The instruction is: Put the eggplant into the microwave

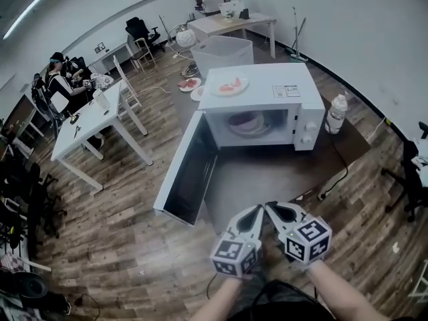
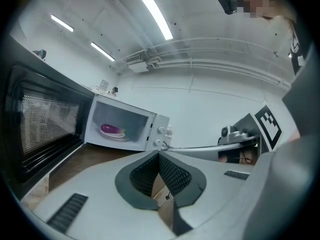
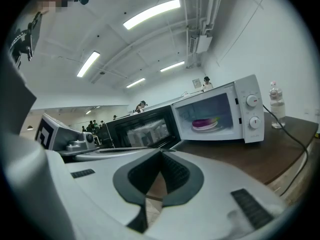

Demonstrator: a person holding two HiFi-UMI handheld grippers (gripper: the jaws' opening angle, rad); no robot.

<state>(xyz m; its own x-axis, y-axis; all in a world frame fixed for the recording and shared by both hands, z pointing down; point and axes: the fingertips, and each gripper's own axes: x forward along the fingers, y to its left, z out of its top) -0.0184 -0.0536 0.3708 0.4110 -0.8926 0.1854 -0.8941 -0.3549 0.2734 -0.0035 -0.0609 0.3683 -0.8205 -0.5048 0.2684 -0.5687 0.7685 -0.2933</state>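
Observation:
The white microwave (image 1: 297,85) stands on a dark table (image 1: 254,179) with its door (image 1: 190,172) swung wide to the left. Inside it a purple eggplant (image 1: 245,122) lies on a plate (image 1: 254,130). The same eggplant shows in the left gripper view (image 2: 112,129) and the right gripper view (image 3: 204,123). My left gripper (image 1: 258,210) and right gripper (image 1: 270,207) hang side by side near the table's front edge, well short of the microwave. Both are shut with nothing between the jaws; the left gripper (image 2: 159,153) and right gripper (image 3: 161,151) show their pads pressed together.
A plate of pink pieces (image 1: 229,85) rests on top of the microwave. A plastic bottle (image 1: 336,114) stands right of it, and a black cable (image 1: 338,169) trails over the table's right edge. White desks (image 1: 87,122), chairs and seated people (image 1: 59,79) fill the room to the left.

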